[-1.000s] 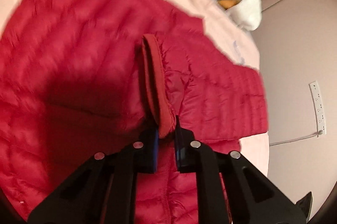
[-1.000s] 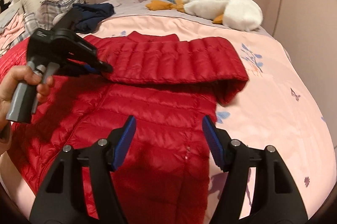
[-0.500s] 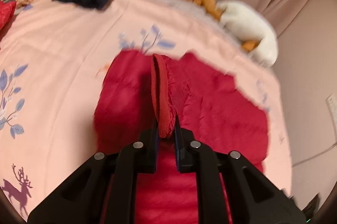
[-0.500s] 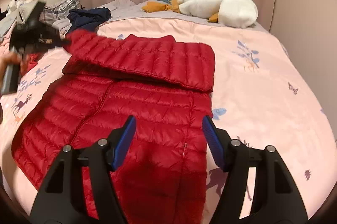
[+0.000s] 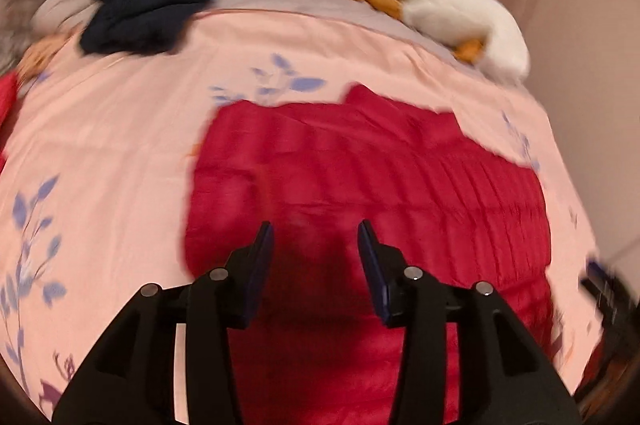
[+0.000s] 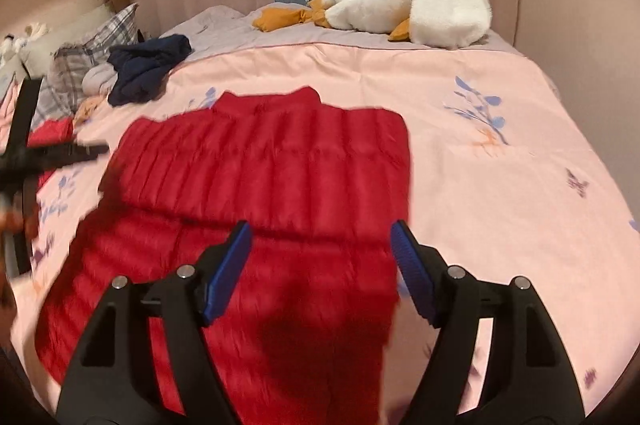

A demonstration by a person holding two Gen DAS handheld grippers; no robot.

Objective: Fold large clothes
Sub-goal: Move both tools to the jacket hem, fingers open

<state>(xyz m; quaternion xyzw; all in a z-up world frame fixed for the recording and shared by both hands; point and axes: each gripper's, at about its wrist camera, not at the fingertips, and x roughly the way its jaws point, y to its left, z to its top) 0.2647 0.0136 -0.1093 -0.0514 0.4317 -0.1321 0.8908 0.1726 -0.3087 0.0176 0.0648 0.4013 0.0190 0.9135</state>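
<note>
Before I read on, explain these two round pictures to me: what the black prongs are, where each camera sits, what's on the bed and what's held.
There is no robot here. A person holds a hand-held two-finger tool in each hand, and each tool carries a wide-angle camera looking out along its fingers, so the pictures are round and bent.

One picture comes from the left tool, the other from the right tool. The black prongs with blue pads at the bottom are those fingers. Both tools are open and hold nothing.

Below them a red jacket lies on a pink bed, with a sleeve folded across its top. Farther back are dark clothes and a white plush goose. At the left edge of the right view, the blurred left tool also shows.
</note>
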